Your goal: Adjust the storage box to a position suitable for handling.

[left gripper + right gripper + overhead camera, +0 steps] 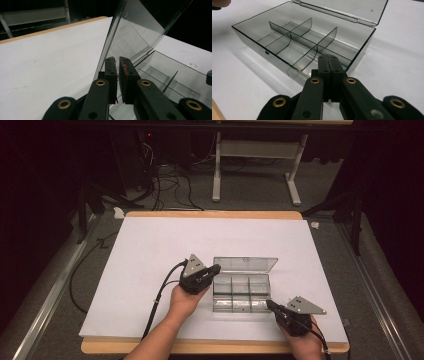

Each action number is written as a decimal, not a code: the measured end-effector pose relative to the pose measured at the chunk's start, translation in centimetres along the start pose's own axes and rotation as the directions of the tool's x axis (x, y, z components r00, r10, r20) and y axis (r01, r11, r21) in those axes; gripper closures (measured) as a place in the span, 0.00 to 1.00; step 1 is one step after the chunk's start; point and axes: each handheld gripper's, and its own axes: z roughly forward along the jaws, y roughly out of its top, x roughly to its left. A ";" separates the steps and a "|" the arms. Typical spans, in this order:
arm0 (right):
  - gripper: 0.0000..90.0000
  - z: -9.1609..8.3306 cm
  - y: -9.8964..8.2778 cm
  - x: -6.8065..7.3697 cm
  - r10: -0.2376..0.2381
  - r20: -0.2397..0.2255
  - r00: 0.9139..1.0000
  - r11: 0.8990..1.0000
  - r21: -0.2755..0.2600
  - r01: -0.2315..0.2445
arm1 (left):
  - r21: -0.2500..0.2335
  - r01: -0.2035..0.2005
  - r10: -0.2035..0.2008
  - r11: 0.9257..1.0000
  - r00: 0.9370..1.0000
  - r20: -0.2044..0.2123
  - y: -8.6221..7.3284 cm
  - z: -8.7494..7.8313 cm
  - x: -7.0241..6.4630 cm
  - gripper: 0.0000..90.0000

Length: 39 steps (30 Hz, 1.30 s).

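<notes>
On the left of the high view, a black cable [159, 300] trails back over the white sheet [150, 250] that covers the bench [215, 214], running from the left gripper [216, 269], which a hand [186, 301] holds pointed toward the left end of the clear plastic box [240, 292]. In the left gripper view its jaws stand with a narrow gap between them and the thin edge of the raised lid [135, 32] runs into that gap; whether the pads actually press on the lid cannot be told. The box sits near the middle of the sheet, a little toward the person's side, with its lid swung up and back along the far edge. Inside, dividers [294, 33] split the tray into six compartments in two rows of three. To the right, the right gripper [268, 303] lies low at the box's near right corner, held by the other hand [305, 342] at the bench's front edge. In the right gripper view its jaws are pressed together with nothing between them, their tips just at the front wall [274, 63] of the box near that corner.
</notes>
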 end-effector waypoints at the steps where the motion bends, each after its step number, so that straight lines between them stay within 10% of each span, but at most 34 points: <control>1: 1.00 0.0 0.0 0.0 -0.001 0.001 1.000 1.000 -0.001 0.001 | 0.003 0.000 0.000 1.000 1.000 -0.003 0.0 0.1 0.1 0.95; 27: 1.00 -0.5 0.2 0.1 -0.003 0.001 1.000 0.999 -0.044 0.003 | 0.050 0.056 -0.055 0.997 0.998 -0.018 -2.5 1.1 0.9 0.93; 39: 0.98 -3.1 -0.5 -3.2 0.067 0.149 0.987 0.996 -0.070 -0.057 | 0.125 0.007 0.008 0.992 0.993 -0.115 -3.6 -3.1 2.9 0.69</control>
